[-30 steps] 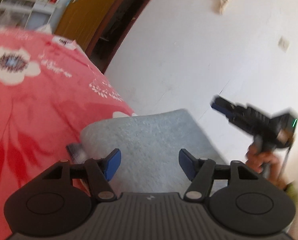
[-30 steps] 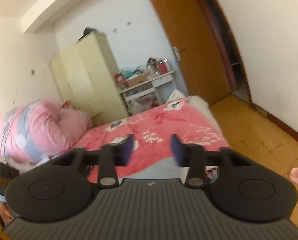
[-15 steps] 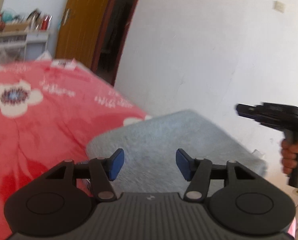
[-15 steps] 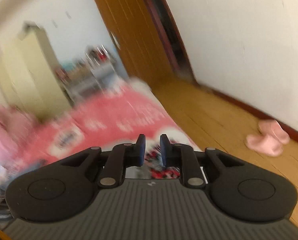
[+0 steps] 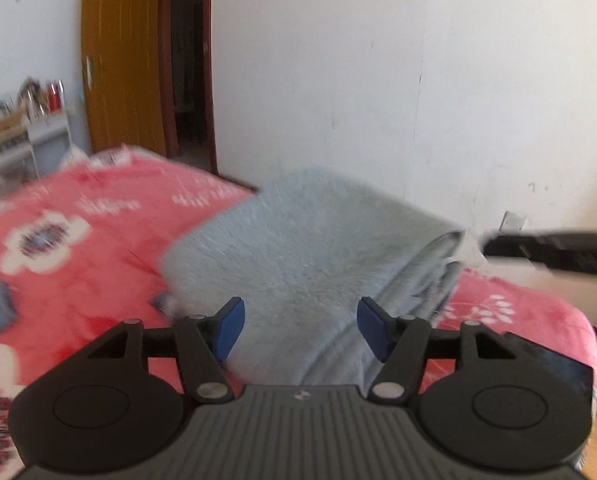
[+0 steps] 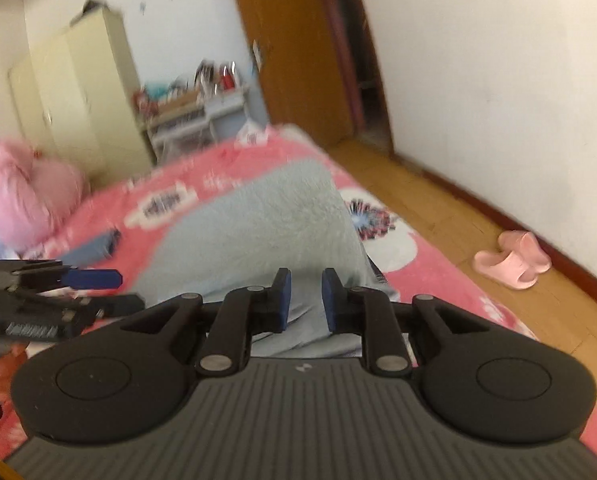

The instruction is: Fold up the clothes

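Note:
A folded pale grey fleece garment [image 5: 310,260] lies on the bed with the red flowered sheet [image 5: 78,240]; it also shows in the right wrist view [image 6: 254,236]. My left gripper [image 5: 300,330] is open and empty, held just above the garment's near edge. My right gripper [image 6: 303,300] has its jaws narrowly apart with nothing between them, over the garment's near end. The left gripper shows from the side at the left of the right wrist view [image 6: 50,296]. The right gripper shows blurred at the right of the left wrist view [image 5: 554,248].
A pink quilt bundle [image 6: 22,196] lies at the bed's far left. A cream wardrobe [image 6: 78,92] and a cluttered white shelf [image 6: 194,116] stand behind the bed. A brown door [image 6: 298,52] is open. Pink slippers [image 6: 514,260] lie on the wooden floor by the white wall.
Both grippers have swung back to face the folded grey garment. The right gripper's jaws closed from wide to narrow, then opened slightly. The left gripper stayed open.

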`<state>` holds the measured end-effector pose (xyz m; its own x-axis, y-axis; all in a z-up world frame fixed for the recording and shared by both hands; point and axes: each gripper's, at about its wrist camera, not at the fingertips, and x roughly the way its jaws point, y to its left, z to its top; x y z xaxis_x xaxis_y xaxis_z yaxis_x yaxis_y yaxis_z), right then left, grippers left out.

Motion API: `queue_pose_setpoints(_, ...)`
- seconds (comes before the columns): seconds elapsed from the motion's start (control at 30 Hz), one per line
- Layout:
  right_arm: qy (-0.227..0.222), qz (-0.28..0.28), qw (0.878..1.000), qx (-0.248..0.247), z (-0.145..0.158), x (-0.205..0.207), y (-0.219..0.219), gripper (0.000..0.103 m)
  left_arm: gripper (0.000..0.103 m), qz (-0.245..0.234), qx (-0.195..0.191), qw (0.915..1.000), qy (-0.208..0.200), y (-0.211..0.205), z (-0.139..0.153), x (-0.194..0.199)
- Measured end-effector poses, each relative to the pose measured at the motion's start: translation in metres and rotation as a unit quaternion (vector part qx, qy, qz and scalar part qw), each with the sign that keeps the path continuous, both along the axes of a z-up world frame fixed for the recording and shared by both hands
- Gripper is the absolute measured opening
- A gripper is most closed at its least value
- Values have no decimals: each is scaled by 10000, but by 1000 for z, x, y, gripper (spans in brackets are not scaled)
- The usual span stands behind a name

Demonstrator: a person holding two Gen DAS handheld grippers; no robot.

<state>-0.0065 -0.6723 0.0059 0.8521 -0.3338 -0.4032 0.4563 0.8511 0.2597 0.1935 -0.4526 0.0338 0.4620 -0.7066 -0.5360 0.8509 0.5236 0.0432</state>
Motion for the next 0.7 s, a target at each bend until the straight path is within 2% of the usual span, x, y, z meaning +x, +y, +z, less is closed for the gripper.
queue_pose_setpoints(0.03,-87,0,9999,-71,4,-17,22,30,71,5,-28,9999,-143,17,9,-15)
queue_pose_setpoints(0.07,-97,35,9999,-128,3,-31,46,50,77,12,-35,9997,-258,39,15,-32)
queue_pose_setpoints(0.1,-103,29,9998,-185,0,-47,72,61,80,49,-26,9996,-293,57,18,-47)
queue_pose_setpoints(0.13,-95,33,9997,-243,-2,-62,97,77,84,111,-33,9995,-291,75,22,-64)
queue_pose_setpoints(0.17,-39,46,9995,-312,-5,-71,119,87,90,181,-61,9994,-284,95,25,-81)
queue_pose_setpoints(0.2,43,13,9992,-405,-9,-77,141,89,93,276,-159,9992,-259,115,26,-97)
queue_pose_setpoints(0.27,217,-61,9979,-602,-14,-88,186,101,99,482,-357,9980,-205,155,30,-127)
queue_pose_setpoints(0.33,420,-168,9954,-847,-12,-94,224,102,103,808,-570,9950,-126,191,30,-150)
queue_pose_setpoints(0.4,426,-144,9947,-924,-9,-101,258,102,103,1159,-739,9905,2,224,31,-169)
queue_pose_setpoints(0.5,425,-201,9942,-971,-2,-109,297,102,103,1498,-886,9838,428,264,28,-188)
queue_pose_setpoints(0.6,486,-445,9928,-999,3,-110,329,102,103,1578,-746,9821,702,286,23,-197)
queue_pose_setpoints(0.7,612,-885,9895,-969,12,-106,347,102,103,1919,-739,9767,617,308,24,-205)
